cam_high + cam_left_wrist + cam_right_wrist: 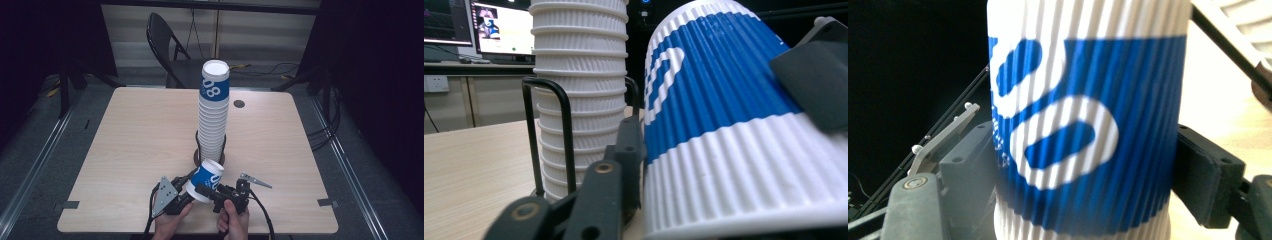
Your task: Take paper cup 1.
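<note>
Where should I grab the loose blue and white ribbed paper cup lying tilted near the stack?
Grip the blue and white ribbed paper cup across its ribbed middle wall, jaws on opposite sides, coming from the near table edge. It lies tilted with its rim toward the tall stack of cups, so the sides are free. The wall tapers, so the wider blue band probably slips less than the narrow white base.

On the blue band of the cup (1083,125) in my tools I read a white figure that looks like "08". The top cup of the stack (215,82) carries the same mark. The monitor (499,25) is too blurred to read.
</note>
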`<state>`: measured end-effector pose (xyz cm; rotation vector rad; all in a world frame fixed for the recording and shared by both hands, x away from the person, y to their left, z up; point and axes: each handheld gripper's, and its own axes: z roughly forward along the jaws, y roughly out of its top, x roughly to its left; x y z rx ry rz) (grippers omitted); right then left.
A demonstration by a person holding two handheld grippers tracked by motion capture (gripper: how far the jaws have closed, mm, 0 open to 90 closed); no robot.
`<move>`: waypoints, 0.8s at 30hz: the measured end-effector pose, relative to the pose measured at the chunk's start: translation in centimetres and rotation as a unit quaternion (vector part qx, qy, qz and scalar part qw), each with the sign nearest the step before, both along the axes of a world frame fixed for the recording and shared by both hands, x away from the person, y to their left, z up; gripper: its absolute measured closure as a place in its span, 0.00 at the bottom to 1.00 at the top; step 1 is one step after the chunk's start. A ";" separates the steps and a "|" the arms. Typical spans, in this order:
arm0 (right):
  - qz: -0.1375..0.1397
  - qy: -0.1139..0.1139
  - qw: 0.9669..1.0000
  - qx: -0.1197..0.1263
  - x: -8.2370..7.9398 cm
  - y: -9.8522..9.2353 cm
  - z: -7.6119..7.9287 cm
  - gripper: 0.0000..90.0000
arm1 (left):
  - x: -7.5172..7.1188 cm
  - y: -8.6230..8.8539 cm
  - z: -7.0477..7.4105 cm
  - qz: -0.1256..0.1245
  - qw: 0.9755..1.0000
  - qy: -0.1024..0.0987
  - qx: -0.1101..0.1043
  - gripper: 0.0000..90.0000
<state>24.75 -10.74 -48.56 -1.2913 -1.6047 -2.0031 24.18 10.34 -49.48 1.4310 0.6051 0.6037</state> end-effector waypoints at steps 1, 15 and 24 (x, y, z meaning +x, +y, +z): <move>0.000 0.000 1.000 0.000 0.0 0.0 0.0 0.22 | 0.0 0.0 0.0 0.000 1.000 0.000 0.000 0.83; -0.015 -0.013 1.000 -0.018 0.1 0.0 0.1 0.13 | 0.1 0.6 0.1 -0.009 0.999 0.041 -0.006 0.94; -0.026 -0.039 0.999 -0.023 0.3 -0.6 0.7 0.12 | 0.2 1.3 0.3 -0.037 0.997 0.060 -0.012 0.94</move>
